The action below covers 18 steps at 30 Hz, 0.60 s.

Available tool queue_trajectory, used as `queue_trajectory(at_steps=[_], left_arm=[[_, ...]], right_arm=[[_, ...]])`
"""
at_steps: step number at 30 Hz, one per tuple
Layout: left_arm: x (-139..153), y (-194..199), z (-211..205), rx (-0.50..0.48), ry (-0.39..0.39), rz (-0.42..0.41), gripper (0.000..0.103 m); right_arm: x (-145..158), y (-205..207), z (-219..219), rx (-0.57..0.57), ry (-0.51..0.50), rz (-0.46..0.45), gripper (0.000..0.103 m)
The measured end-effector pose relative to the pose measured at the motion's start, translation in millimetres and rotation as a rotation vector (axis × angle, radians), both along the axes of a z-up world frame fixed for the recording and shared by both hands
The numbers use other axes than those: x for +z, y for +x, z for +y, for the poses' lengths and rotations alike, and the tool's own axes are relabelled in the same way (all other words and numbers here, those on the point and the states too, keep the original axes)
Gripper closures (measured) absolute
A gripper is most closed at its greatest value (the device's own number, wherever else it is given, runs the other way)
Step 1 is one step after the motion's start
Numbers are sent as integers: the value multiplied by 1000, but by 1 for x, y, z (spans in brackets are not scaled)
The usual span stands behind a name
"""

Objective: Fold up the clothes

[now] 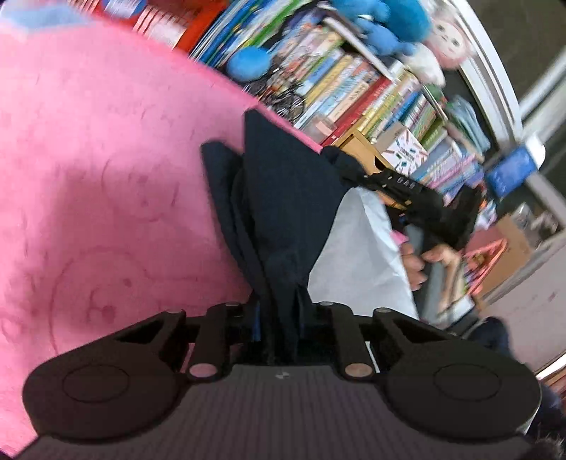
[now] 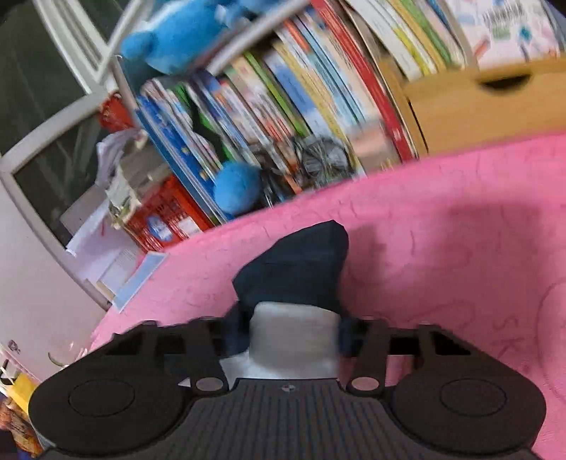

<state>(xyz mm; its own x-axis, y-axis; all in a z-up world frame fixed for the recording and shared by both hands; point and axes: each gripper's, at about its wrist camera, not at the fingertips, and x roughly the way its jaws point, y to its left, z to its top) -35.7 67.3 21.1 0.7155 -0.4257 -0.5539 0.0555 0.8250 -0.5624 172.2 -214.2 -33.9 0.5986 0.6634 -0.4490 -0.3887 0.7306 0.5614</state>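
A dark navy garment (image 1: 283,198) with a white lining (image 1: 357,254) hangs bunched between both grippers above a pink blanket (image 1: 106,177). My left gripper (image 1: 279,318) is shut on a gathered edge of the navy cloth. The right gripper (image 1: 417,198), held by a hand, shows at the garment's far corner in the left wrist view. In the right wrist view my right gripper (image 2: 293,329) is shut on the navy garment (image 2: 297,269), with its white lining (image 2: 293,332) between the fingers. The fingertips are hidden by cloth in both views.
The pink blanket (image 2: 442,230) covers the surface below. Behind it stands a shelf of many books (image 1: 353,81), with blue plush toys (image 1: 382,24), a doll, a wooden box (image 2: 488,106) and a red crate (image 2: 166,216). A window frame (image 2: 46,148) is at the left.
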Motion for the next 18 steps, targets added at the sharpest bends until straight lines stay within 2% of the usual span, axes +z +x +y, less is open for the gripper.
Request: queue_trajectory(at_steps=[3,7,10,13,15,17,18], left_arm=[[19,2,-16,-24,81,-50,88],[39,11,-35,-81,108,-129,88],[41,21,-51,-100,138,-154,88],[28,33,-62,-95,200,-103,87],[16,35,-67,-92,243,-76,87],[10,31,-68,-92,283,-79,84],[8,29,-69,-94,297,-85,84]], right_arm=[[22,-14,-19,-30,60,-35,76],[60,-36,-56,-84,74,-139,76],[70,-38,-84,-148,73,-149,73],[54,-25,-92,-234,-58,-64,59],[37,-17,-91,-305,-180,12,57],[29,-18,-86,-337,-284,32,27],[31,-23,-81,-338,-329,-3,23]])
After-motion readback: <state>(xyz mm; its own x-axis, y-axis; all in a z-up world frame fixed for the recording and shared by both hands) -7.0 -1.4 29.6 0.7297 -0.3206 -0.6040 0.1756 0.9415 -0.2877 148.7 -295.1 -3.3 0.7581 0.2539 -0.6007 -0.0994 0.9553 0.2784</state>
